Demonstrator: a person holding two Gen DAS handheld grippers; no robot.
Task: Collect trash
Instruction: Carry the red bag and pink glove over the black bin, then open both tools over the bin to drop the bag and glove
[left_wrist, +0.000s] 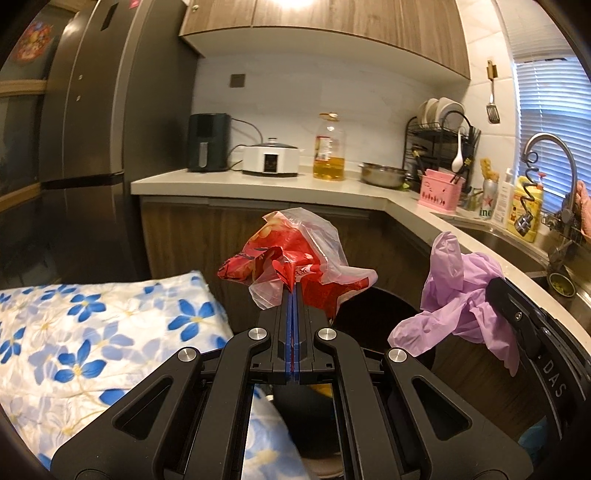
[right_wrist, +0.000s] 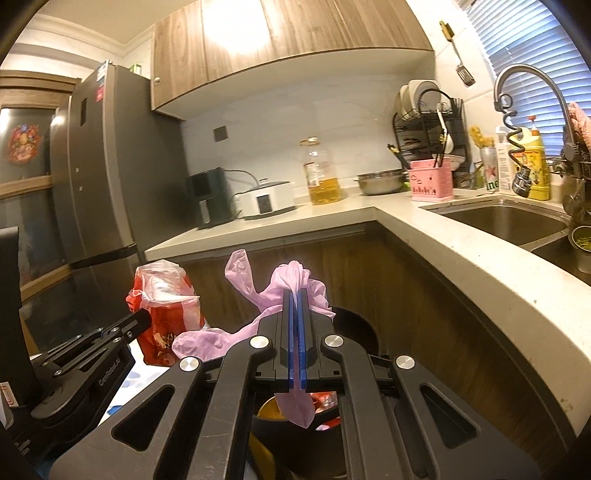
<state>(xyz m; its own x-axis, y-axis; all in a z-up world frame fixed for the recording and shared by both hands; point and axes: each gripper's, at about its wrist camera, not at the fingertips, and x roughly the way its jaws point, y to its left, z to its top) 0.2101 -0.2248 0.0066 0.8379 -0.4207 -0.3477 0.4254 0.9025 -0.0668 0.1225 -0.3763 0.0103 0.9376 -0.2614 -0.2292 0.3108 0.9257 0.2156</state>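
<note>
The left claw is clamped tight on a crumpled red wrapper with a clear plastic bag; the bundle bulges up and out from the fingertips, held in the air in front of the wooden cabinet doors. Just to its right the right claw pinches a wad of pink-purple gloves between its blue pads, with glove fingers flopping out to the left and a loose tail hanging down behind the tips. In the left wrist view the same gloves hang near the bundle but apart from it.

Below and between both claws sits a dark round bin, its opening under the held trash; something yellow and red shows inside it in the right wrist view, probably earlier rubbish, though it is too hidden to name. A blue-flowered cloth covers the surface at the left. Behind, the pale bench carries an oil bottle, a white cooker and a pink caddy beside the sink
</note>
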